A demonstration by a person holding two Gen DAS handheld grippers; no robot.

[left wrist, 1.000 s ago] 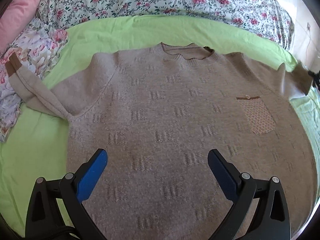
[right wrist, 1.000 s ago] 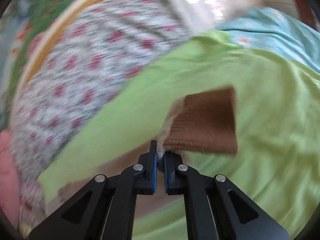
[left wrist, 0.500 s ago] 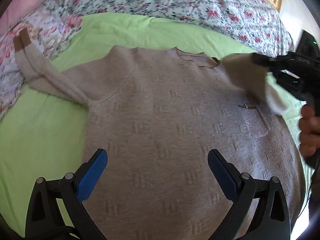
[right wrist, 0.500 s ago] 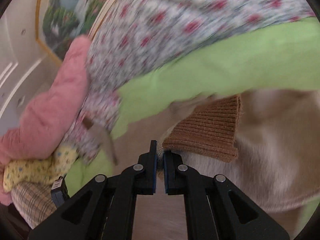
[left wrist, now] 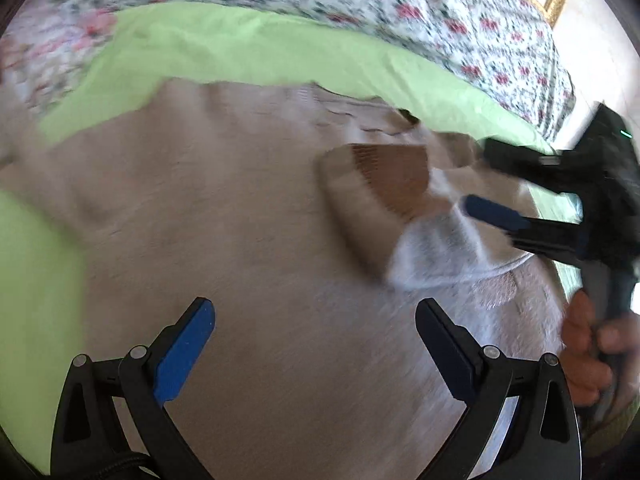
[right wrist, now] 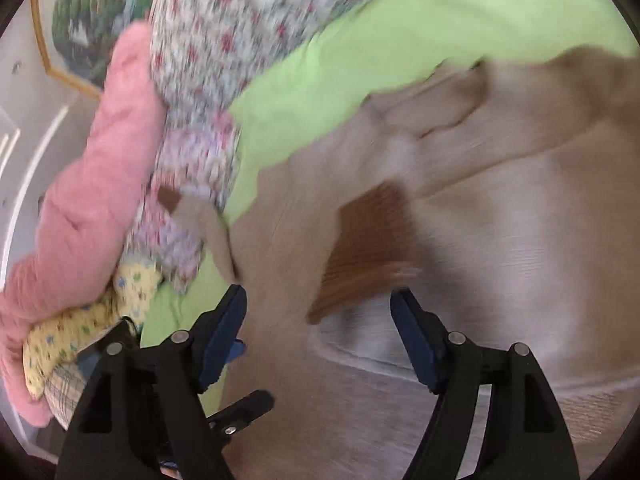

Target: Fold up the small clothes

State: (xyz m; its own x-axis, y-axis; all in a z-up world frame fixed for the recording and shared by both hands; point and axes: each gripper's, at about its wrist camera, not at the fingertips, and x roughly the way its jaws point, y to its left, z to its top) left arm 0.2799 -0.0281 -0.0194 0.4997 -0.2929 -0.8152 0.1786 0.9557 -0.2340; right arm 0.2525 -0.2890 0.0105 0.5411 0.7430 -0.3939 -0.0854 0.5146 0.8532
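Note:
A beige knit sweater (left wrist: 240, 220) lies flat on a green sheet (left wrist: 260, 44). Its right sleeve, with a brown ribbed cuff (left wrist: 392, 176), is folded across the chest; the cuff also shows in the right wrist view (right wrist: 368, 248). My right gripper (right wrist: 318, 316) is open just behind the cuff, holding nothing; it shows in the left wrist view (left wrist: 484, 176) at the right. My left gripper (left wrist: 314, 344) is open and empty above the sweater's lower body. The other sleeve (right wrist: 204, 220) stretches left, its brown cuff on floral fabric.
A floral quilt (left wrist: 400, 4) lies behind the green sheet. A pink blanket (right wrist: 92, 184), floral and yellow patterned cloths (right wrist: 80, 328) are piled at the left. A framed picture (right wrist: 72, 20) hangs on the wall. The person's hand (left wrist: 588, 356) holds the right gripper.
My right gripper carried the right sleeve across the sweater's chest and opened, letting the cuff go. The left gripper shifted slightly and stayed open.

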